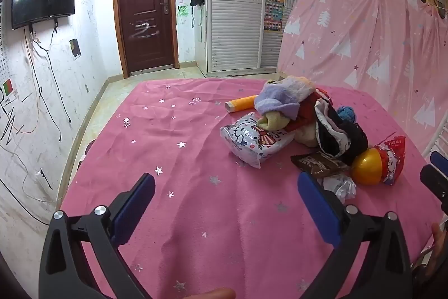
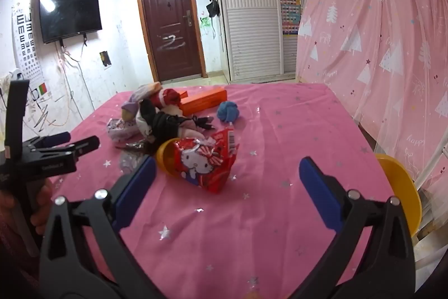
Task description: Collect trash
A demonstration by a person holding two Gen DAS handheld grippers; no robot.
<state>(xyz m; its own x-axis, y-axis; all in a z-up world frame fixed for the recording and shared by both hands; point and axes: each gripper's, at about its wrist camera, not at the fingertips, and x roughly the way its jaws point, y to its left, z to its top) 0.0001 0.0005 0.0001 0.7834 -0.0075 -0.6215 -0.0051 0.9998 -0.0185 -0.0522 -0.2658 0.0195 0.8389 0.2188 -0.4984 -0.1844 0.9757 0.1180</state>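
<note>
From the left wrist view, the left tool (image 1: 226, 203) hangs over the pink star-printed surface (image 1: 173, 136) with its blue pads spread wide and nothing between them. Ahead and to the right lies a heap: a white cartoon-cat packet (image 1: 252, 140), a brown wrapper (image 1: 316, 163), a crumpled white paper (image 1: 340, 185) just beyond the right pad, a yellow ball-shaped shell (image 1: 366, 166) touching a red cartoon-cat packet (image 1: 392, 160), and an orange tube (image 1: 242, 103) at the back. Soft clothes (image 1: 294, 105) are piled over the middle, with a blue knitted ball (image 1: 346, 114) behind them. Whether the packets hold anything cannot be told.

From the right wrist view, the right tool (image 2: 227, 194) is likewise spread apart and empty above the same surface (image 2: 294, 131). The red packet (image 2: 208, 163) lies just beyond its left pad, against the yellow shell (image 2: 165, 156). An orange box (image 2: 204, 100) sits at the far side beside the blue ball (image 2: 228, 111). A yellow bowl-like container (image 2: 403, 187) shows at the surface's right edge; its inside is hidden. The left tool (image 2: 60, 145) appears at the left border.
</note>
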